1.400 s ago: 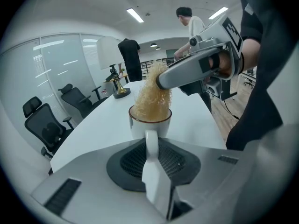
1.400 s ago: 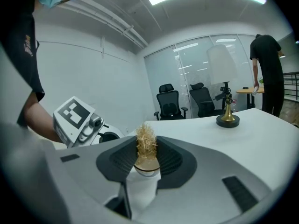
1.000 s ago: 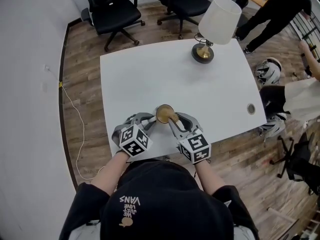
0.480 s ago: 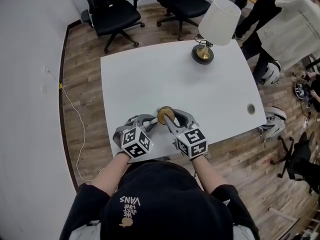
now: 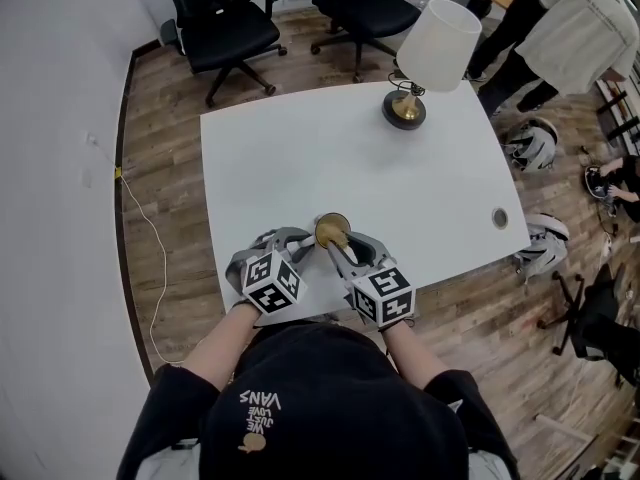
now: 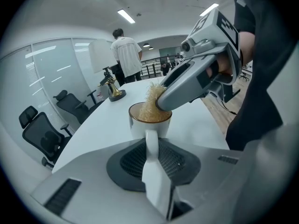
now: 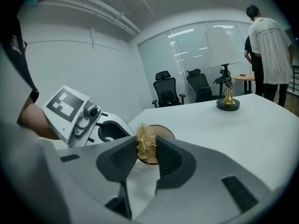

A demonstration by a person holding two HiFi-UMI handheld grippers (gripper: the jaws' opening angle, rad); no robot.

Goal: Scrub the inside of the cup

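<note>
A white cup with a brown inside stands near the front edge of the white table. My left gripper is shut on the cup's handle, which shows between its jaws in the left gripper view. My right gripper is shut on a tuft of straw-coloured scrubber. It comes in from the right and tilts down over the rim. The scrubber reaches into the cup's mouth. The bottom of the cup is hidden.
A lamp with a white shade and a brass base stands at the table's far side. A round cable hole sits near the right edge. Two office chairs stand beyond the table. People stand at the upper right.
The right gripper has rolled slightly with the scrubber still in the cup. The cup and left gripper have kept still. The people at the upper right have moved about.
</note>
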